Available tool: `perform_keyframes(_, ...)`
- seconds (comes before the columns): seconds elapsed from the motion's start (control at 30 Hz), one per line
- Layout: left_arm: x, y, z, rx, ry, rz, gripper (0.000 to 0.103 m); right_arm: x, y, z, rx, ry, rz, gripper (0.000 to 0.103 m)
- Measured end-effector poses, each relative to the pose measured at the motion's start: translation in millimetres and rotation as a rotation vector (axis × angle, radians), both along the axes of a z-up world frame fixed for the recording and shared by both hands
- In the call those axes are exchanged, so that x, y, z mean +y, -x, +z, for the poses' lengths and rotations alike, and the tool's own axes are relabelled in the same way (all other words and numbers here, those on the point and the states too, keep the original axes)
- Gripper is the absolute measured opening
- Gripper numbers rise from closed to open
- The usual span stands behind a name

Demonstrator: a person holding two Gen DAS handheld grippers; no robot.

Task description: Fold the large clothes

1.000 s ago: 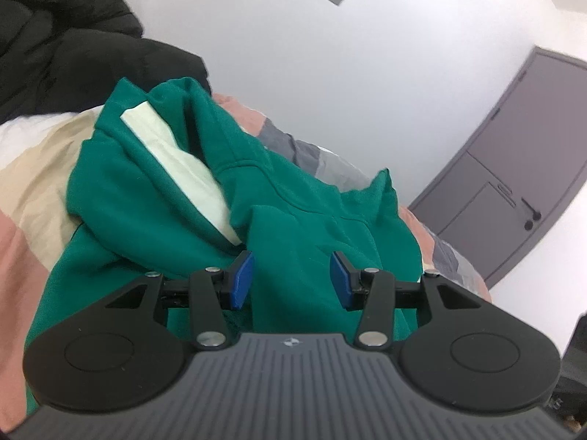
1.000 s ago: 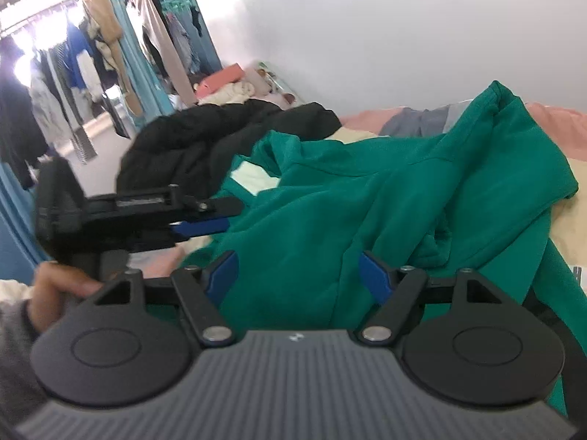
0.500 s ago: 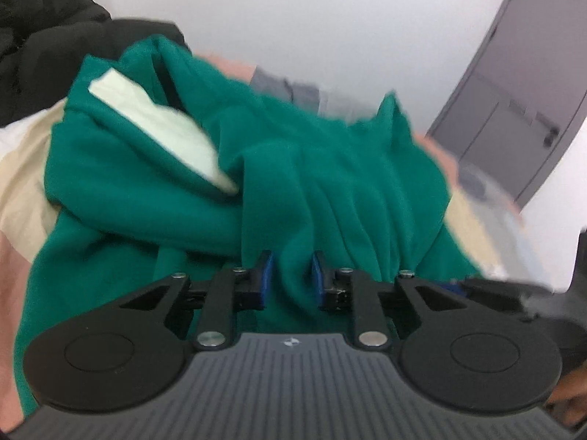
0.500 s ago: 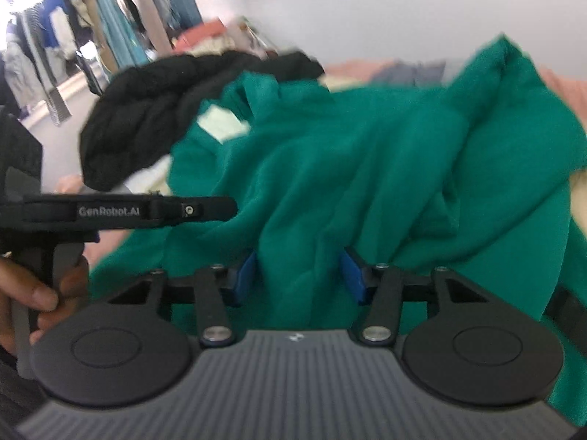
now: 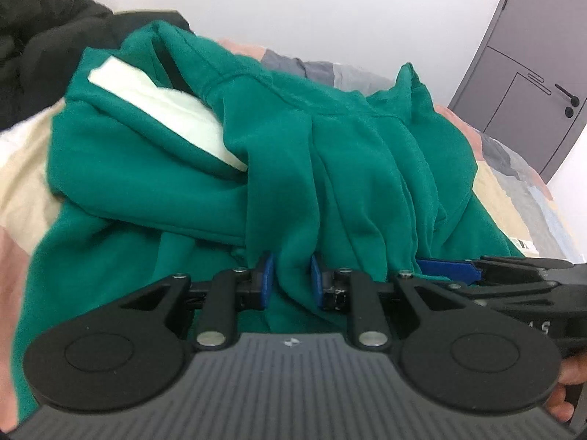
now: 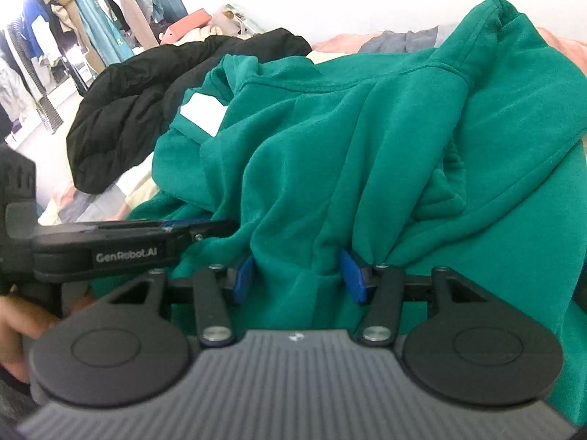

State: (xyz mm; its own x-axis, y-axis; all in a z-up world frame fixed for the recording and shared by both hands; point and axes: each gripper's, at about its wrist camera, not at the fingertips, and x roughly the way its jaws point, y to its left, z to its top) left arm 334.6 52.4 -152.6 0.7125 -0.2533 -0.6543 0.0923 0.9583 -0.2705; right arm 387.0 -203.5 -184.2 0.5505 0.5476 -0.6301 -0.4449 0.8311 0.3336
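left tongs point(image 5: 291, 275): narrowed on a fold of the green hoodie point(image 5: 330, 168) | right tongs point(image 6: 297, 275): clamped on a wider bunch just beside | hoodie is spread lengthwise away from both across the bed point(image 5: 22, 176)

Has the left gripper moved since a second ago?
Yes. The left gripper has come down and forward onto the green hoodie, which has grown against the grey door; its jaws have just been closing on a fold.

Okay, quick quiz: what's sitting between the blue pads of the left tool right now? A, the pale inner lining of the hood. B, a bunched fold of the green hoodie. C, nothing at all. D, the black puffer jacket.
B: in the left wrist view, the left tool has a bunched ridge of the green fleece hoodie between its blue pads.
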Motion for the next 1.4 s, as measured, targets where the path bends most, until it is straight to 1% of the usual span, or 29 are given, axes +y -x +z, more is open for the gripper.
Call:
perform_keyframes(0.17, 2, 25, 22, -0.034, -0.007, 0.032, 0.027, -12, 9, 14, -0.015, -0.050, -0.024, 0.054)
perform_keyframes(0.2, 4, 31, 27, -0.041, -0.001, 0.044, 0.033, -16, 13, 18, -0.027, -0.059, -0.032, 0.054)
perform_keyframes(0.23, 6, 39, 34, -0.044, 0.008, 0.055, 0.042, -21, 18, 22, -0.040, -0.063, -0.045, 0.054)
perform_keyframes(0.3, 12, 53, 44, -0.042, 0.018, 0.075, 0.052, -32, 26, 30, -0.059, -0.064, -0.078, 0.055)
perform_keyframes(0.37, 19, 72, 56, -0.046, 0.031, 0.078, 0.054, -43, 33, 39, -0.067, -0.068, -0.101, 0.055)
perform_keyframes(0.43, 28, 86, 65, -0.039, 0.041, 0.078, 0.059, -56, 39, 51, -0.075, -0.067, -0.110, 0.055)
perform_keyframes(0.53, 47, 107, 72, -0.007, 0.061, 0.124, 0.062, -78, 47, 74, -0.086, -0.047, -0.120, 0.055)
perform_keyframes(0.6, 66, 116, 70, 0.036, 0.101, 0.172, 0.062, -94, 51, 85, -0.092, -0.026, -0.109, 0.054)
perform_keyframes(0.67, 86, 124, 65, 0.076, 0.155, 0.215, 0.062, -113, 55, 92, -0.087, 0.021, -0.097, 0.059)
perform_keyframes(0.7, 94, 127, 63, 0.091, 0.171, 0.237, 0.061, -124, 54, 91, -0.067, 0.039, -0.094, 0.063)
perform_keyframes(0.73, 103, 129, 60, 0.112, 0.182, 0.267, 0.061, -138, 53, 89, -0.029, 0.042, -0.102, 0.067)
perform_keyframes(0.8, 120, 132, 52, 0.152, 0.191, 0.315, 0.062, -165, 49, 80, 0.048, 0.032, -0.138, 0.069)
perform_keyframes(0.87, 133, 134, 41, 0.195, 0.218, 0.355, 0.061, -194, 44, 67, 0.103, 0.024, -0.194, 0.076)
perform_keyframes(0.9, 139, 134, 34, 0.220, 0.250, 0.381, 0.061, -207, 42, 59, 0.124, 0.001, -0.218, 0.082)
perform_keyframes(0.97, 147, 131, 22, 0.256, 0.307, 0.390, 0.061, -232, 37, 39, 0.186, -0.064, -0.274, 0.083)
perform_keyframes(1.0, 147, 130, 17, 0.274, 0.335, 0.384, 0.061, -244, 33, 26, 0.227, -0.104, -0.294, 0.082)
perform_keyframes(1.07, 146, 128, 8, 0.291, 0.389, 0.354, 0.061, -259, 28, 1, 0.293, -0.149, -0.316, 0.083)
perform_keyframes(1.13, 139, 127, 3, 0.306, 0.419, 0.329, 0.063, -267, 28, -17, 0.326, -0.228, -0.345, 0.084)
perform_keyframes(1.17, 136, 126, 1, 0.316, 0.415, 0.317, 0.064, -268, 27, -27, 0.341, -0.283, -0.335, 0.084)
perform_keyframes(1.2, 134, 125, 0, 0.324, 0.403, 0.315, 0.065, -265, 26, -35, 0.357, -0.309, -0.319, 0.084)
perform_keyframes(1.23, 134, 125, -2, 0.330, 0.394, 0.321, 0.065, -262, 22, -42, 0.368, -0.322, -0.307, 0.084)
perform_keyframes(1.3, 137, 126, -5, 0.345, 0.392, 0.342, 0.065, -253, 15, -45, 0.362, -0.325, -0.288, 0.084)
perform_keyframes(1.4, 142, 127, -12, 0.361, 0.436, 0.350, 0.065, -237, 6, -41, 0.347, -0.310, -0.236, 0.084)
